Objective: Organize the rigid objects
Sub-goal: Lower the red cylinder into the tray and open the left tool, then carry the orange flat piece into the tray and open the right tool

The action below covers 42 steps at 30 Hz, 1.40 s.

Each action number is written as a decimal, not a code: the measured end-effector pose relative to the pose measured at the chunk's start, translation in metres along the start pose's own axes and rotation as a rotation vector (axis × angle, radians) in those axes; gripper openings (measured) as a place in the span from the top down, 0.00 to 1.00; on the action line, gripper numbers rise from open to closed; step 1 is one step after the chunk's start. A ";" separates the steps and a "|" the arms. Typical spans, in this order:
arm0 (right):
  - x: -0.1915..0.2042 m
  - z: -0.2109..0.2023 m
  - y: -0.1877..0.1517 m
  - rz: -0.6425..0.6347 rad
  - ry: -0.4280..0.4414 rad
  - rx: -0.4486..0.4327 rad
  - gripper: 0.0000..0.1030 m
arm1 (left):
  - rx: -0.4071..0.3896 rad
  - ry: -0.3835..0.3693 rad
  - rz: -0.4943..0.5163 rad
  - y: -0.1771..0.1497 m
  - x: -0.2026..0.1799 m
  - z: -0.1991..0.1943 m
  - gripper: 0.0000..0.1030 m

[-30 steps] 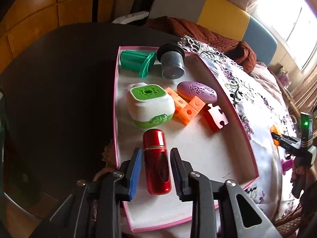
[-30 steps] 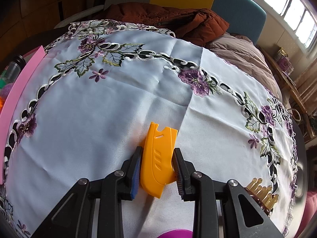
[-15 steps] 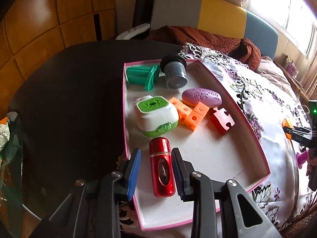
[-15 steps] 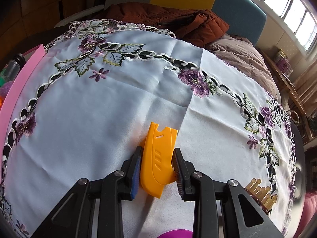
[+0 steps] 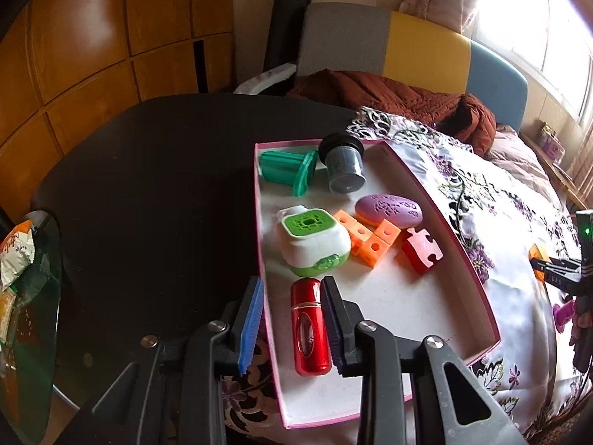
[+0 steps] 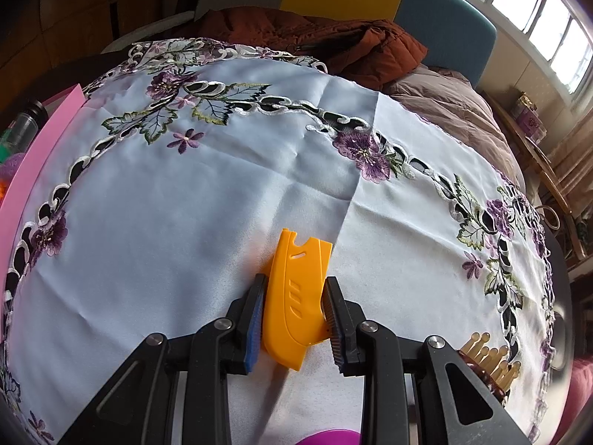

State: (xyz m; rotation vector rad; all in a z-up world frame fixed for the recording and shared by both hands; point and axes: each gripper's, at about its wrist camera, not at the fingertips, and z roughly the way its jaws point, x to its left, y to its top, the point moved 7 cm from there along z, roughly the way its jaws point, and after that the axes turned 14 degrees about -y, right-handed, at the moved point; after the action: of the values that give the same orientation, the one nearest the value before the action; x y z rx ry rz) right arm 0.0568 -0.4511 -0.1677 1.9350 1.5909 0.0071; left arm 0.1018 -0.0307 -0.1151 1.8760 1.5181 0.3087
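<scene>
A pink-rimmed white tray (image 5: 478, 285) holds a red metal cylinder (image 5: 309, 330) lying at its near end. My left gripper (image 5: 291, 283) hovers above it, open. Its left finger is outside the tray wall, and a gap shows between that pad and the cylinder. Farther in lie a green-and-white box (image 5: 315, 241), orange cubes (image 5: 367, 237), a red puzzle piece (image 5: 420, 250), a purple oval (image 5: 389, 209), a green case (image 5: 287, 168) and a dark jar (image 5: 344, 165). My right gripper (image 6: 295, 280) is shut on an orange plastic scraper (image 6: 296, 296) that rests on the flowered tablecloth (image 6: 185, 222).
The tray's pink wall (image 6: 40, 155) stands at the left edge of the cloth. A wooden-toothed comb (image 6: 485, 359) lies right of my right gripper, and a purple object (image 6: 330, 437) just below it. A dark table (image 5: 155, 193) lies left of the tray, with a brown jacket (image 5: 400, 100) behind.
The left wrist view has tilted up and drawn back, so the tray sits lower and more of the room shows. The red cylinder still lies in the tray. The right view is unchanged.
</scene>
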 end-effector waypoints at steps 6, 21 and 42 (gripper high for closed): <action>-0.001 -0.002 0.003 0.023 -0.021 0.027 0.71 | -0.025 0.009 -0.033 0.003 0.011 -0.009 0.70; 0.042 -0.113 0.045 0.127 0.223 -0.153 0.71 | -0.064 0.032 -0.093 0.000 0.037 -0.025 0.70; 0.299 -0.166 0.028 -0.316 0.497 -0.068 0.71 | -0.058 0.042 -0.155 -0.013 0.066 -0.029 0.70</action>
State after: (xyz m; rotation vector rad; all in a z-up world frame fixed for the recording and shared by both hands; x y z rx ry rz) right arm 0.0991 -0.1122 -0.1328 1.6893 2.1735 0.4354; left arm 0.0945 0.0415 -0.1175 1.7047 1.6547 0.3188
